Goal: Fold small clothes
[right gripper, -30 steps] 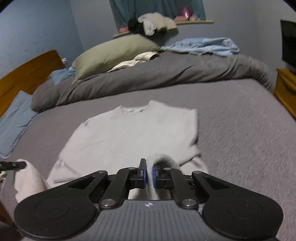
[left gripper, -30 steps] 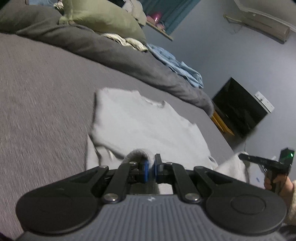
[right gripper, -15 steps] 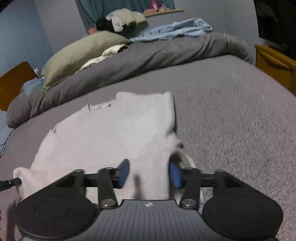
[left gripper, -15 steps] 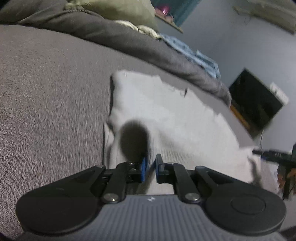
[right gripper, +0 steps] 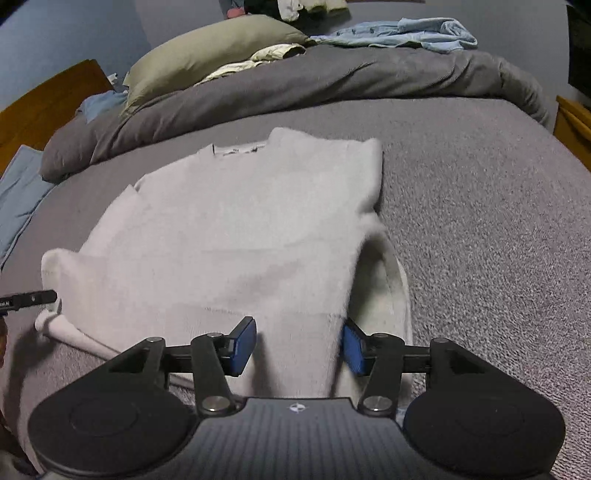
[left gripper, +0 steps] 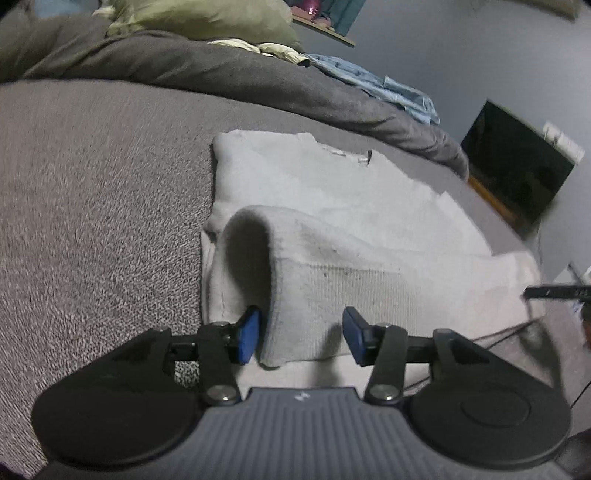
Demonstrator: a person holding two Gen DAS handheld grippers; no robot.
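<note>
A light grey knit sweater point(left gripper: 332, 192) lies flat on the grey bed, collar toward the pillows; it also shows in the right wrist view point(right gripper: 236, 229). Its ribbed bottom hem point(left gripper: 332, 295) is folded up over the body. My left gripper point(left gripper: 300, 334) is open, its blue pads on either side of the hem's left corner, not pinching it. My right gripper point(right gripper: 297, 345) is open over the hem's right corner point(right gripper: 295, 332). The right gripper's tip point(left gripper: 554, 291) shows at the left view's right edge, and the left gripper's tip point(right gripper: 27, 299) at the right view's left edge.
A rolled dark grey duvet point(right gripper: 332, 81) crosses the far side of the bed, with an olive pillow point(right gripper: 207, 51) and blue clothes point(right gripper: 399, 33) on it. A black TV point(left gripper: 517, 173) on a wooden stand is at the right. A wooden headboard point(right gripper: 48, 103) is at the left.
Both grippers held the hem shut, carried it forward over the sweater and opened. The right opened first, then the left. The hem now lies folded on the body.
</note>
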